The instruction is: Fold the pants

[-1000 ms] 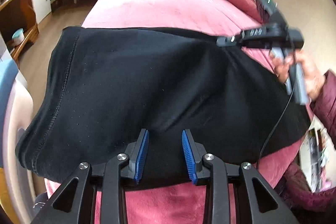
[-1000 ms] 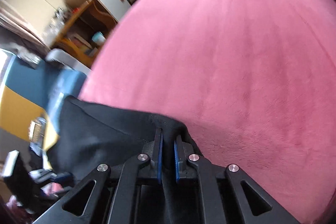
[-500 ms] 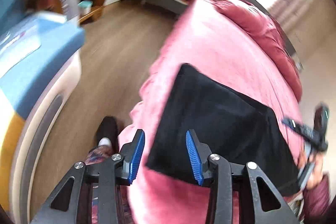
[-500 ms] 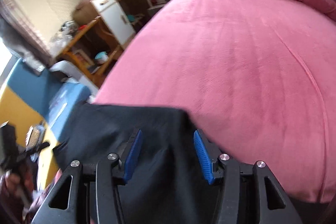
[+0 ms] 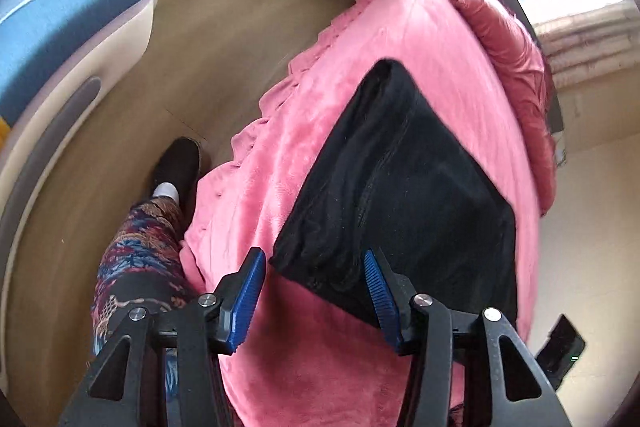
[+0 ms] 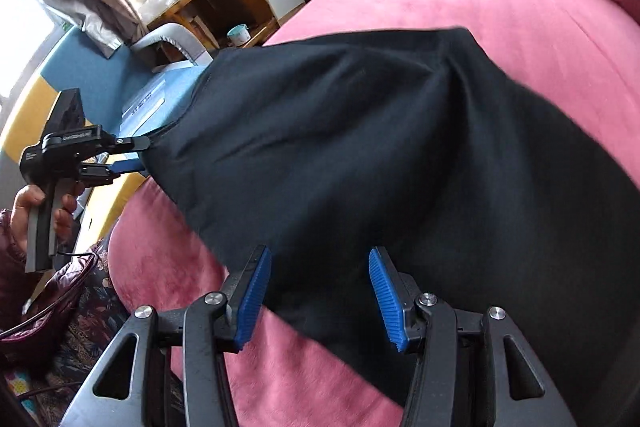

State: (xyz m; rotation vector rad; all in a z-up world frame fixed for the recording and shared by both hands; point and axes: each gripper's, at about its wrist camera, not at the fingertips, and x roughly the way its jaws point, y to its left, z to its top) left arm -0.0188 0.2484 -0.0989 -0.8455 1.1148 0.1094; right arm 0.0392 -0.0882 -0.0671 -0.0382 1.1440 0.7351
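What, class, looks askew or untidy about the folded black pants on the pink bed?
The black pants lie as a folded block on the pink bedspread, but not squared: the top layer shows creases and ridges rather than lying flat. Both grippers, left and right, are open, holding nothing.

Black pants (image 5: 404, 183), pink blanket (image 5: 432, 39), floral-patterned leggings (image 5: 136, 247).

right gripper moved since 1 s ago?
Yes. The right gripper let go of the black pants, opened, and backed off toward the near edge of the pink bed; more pants show now.
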